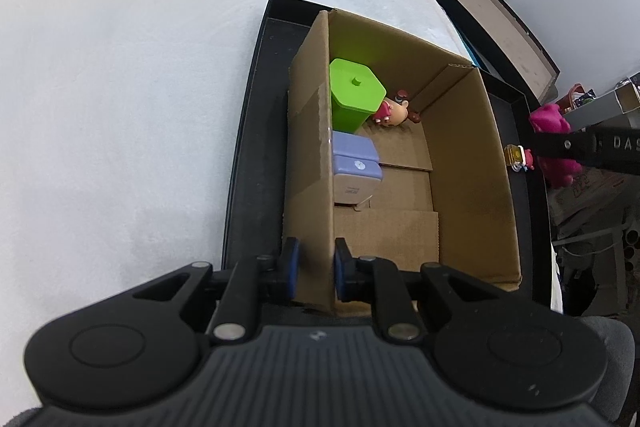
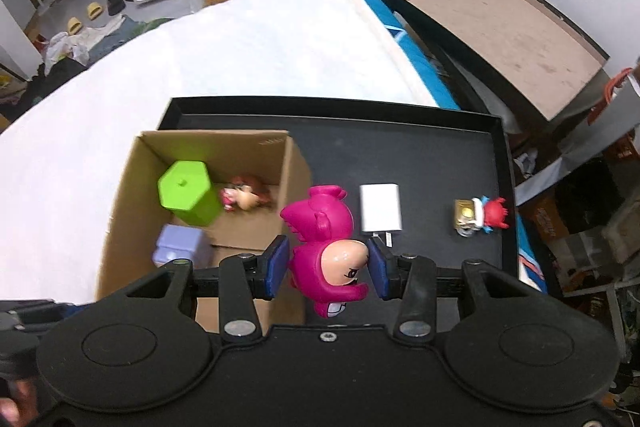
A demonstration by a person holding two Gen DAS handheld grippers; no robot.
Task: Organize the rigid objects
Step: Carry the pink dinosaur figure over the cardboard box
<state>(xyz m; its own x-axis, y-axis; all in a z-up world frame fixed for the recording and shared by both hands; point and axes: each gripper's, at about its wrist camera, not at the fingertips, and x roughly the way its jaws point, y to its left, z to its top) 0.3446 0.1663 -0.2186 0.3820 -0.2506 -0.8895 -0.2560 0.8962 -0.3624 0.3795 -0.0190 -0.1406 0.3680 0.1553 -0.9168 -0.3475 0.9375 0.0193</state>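
A cardboard box (image 1: 460, 131) (image 2: 124, 195) stands in a black tray (image 2: 440, 155) (image 1: 248, 163). Inside it are a green hexagonal container (image 1: 354, 95) (image 2: 184, 193), a lilac box (image 1: 354, 163) (image 2: 180, 245) and a small brown-and-red figure (image 1: 394, 113) (image 2: 246, 197). My left gripper (image 1: 316, 269) is shut on the box's left wall. My right gripper (image 2: 328, 269) is shut on a magenta toy figure (image 2: 324, 231) (image 1: 550, 125), held above the tray by the box's right wall.
On the tray lie a white charger (image 2: 380, 209) and a small red-and-gold figure (image 2: 482, 215) (image 1: 520, 159). The tray rests on a white bed (image 1: 120, 87). A brown board (image 2: 500, 39) leans to the right. Clutter lies on the floor beyond.
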